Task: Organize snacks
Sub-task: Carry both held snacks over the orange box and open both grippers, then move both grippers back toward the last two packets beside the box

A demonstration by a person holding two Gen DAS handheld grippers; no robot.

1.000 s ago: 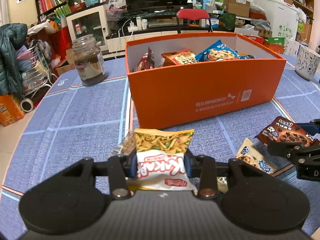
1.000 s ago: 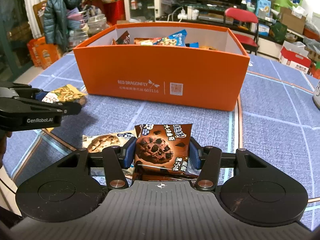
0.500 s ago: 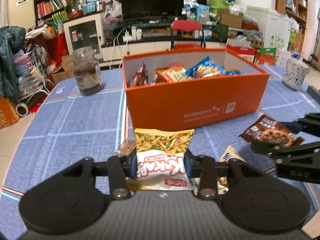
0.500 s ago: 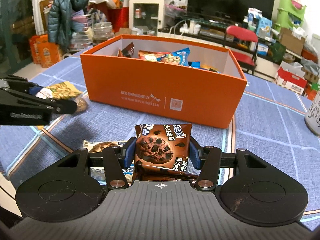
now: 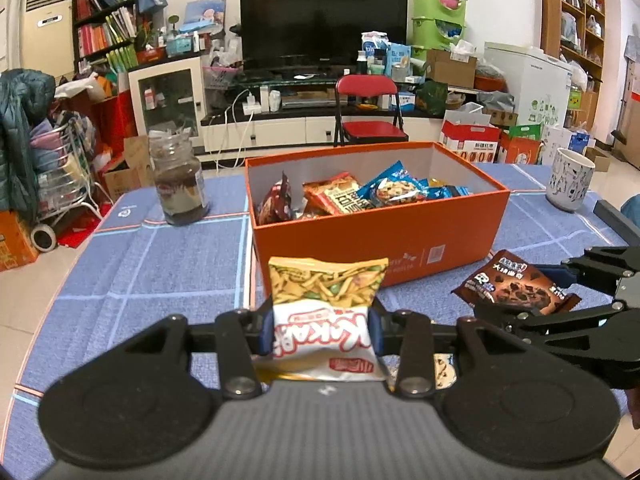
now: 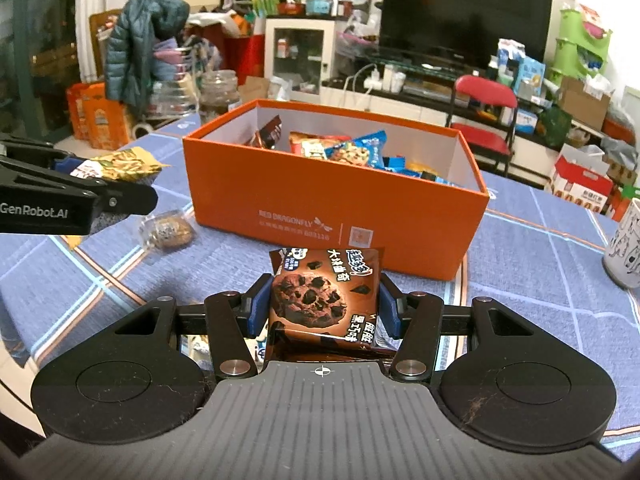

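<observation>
My left gripper is shut on a yellow and white snack bag, held above the blue tablecloth in front of the orange box. My right gripper is shut on a brown chocolate cookie packet, also lifted off the table near the box's front wall. Each gripper shows in the other's view: the right gripper with its cookie packet, the left gripper with its snack bag. The box holds several snack packets.
A clear-wrapped round snack lies on the cloth left of the box. Another cookie packet lies under the grippers. A glass jar stands left of the box, a white patterned mug to its right. A red chair stands beyond the table.
Both grippers have risen with their packets, and the views now look further into the box. The round wrapped snack on the cloth has come into the right wrist view.
</observation>
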